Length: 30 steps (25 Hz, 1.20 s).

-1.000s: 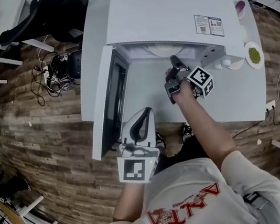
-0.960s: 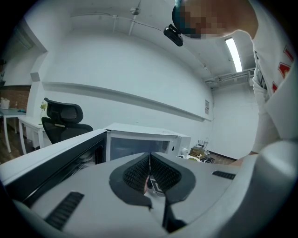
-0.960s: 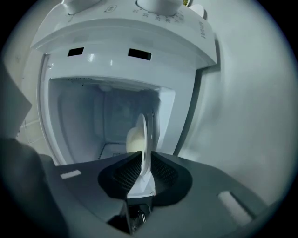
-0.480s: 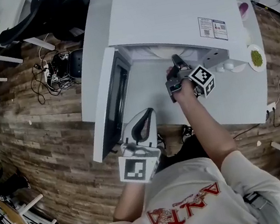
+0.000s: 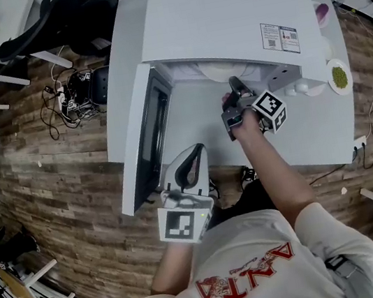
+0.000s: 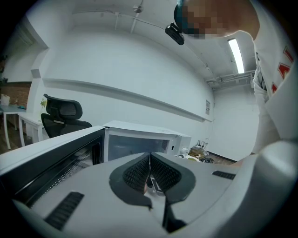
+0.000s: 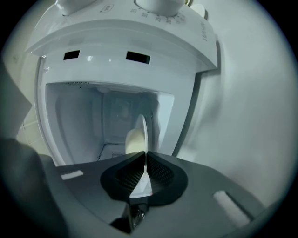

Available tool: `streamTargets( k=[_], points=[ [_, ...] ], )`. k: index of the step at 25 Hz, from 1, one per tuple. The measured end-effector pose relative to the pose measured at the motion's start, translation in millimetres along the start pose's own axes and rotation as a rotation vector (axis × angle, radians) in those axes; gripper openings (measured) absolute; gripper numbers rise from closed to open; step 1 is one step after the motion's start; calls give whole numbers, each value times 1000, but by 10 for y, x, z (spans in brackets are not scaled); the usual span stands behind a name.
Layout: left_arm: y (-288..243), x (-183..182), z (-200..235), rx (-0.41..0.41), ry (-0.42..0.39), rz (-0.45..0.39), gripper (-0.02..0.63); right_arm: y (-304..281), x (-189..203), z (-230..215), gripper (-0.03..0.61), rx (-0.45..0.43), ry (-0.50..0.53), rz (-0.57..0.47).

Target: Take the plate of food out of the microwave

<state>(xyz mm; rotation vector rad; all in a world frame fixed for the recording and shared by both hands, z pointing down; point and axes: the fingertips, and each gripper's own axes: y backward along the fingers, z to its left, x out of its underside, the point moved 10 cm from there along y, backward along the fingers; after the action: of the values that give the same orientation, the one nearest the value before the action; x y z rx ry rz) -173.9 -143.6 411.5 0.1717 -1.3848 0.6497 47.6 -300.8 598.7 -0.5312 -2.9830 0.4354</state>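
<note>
Microwave point(image 5: 221, 18) on table point(image 5: 317, 126), door point(image 5: 143, 134) open at 9 o'clock, plate point(image 7: 144, 132) with pale food point(image 7: 134, 140) inside cavity, right gripper point(image 7: 145, 157) jaws just closing, clenched on plate rim, left gripper point(image 6: 150, 157) jaws clenched empty, at 7 o'clock

The microwave point(image 5: 220, 12) hides most of the plate point(image 5: 219, 70), upper centre in our head view. We cannot identify its pale, blurred food point(image 7: 134, 141).

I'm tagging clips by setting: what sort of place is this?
Probably an office or lab, not a kitchen: the microwave sits on a white table, with an office chair and loose cables on the wood floor.
</note>
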Motion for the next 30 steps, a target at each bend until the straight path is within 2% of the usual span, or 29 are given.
streamTargets(
  k=[12, 21, 30],
  points=[
    [-9, 2, -34, 12, -3, -1, 12, -5, -26, 6, 20, -29, -6, 20],
    [-16, 18, -20, 4, 1, 8, 12, -124, -39, -12, 18, 6, -48, 32],
    [-10, 30, -32, 6, 1, 13, 12, -67, -28, 7, 17, -81, -36, 19]
  ],
)
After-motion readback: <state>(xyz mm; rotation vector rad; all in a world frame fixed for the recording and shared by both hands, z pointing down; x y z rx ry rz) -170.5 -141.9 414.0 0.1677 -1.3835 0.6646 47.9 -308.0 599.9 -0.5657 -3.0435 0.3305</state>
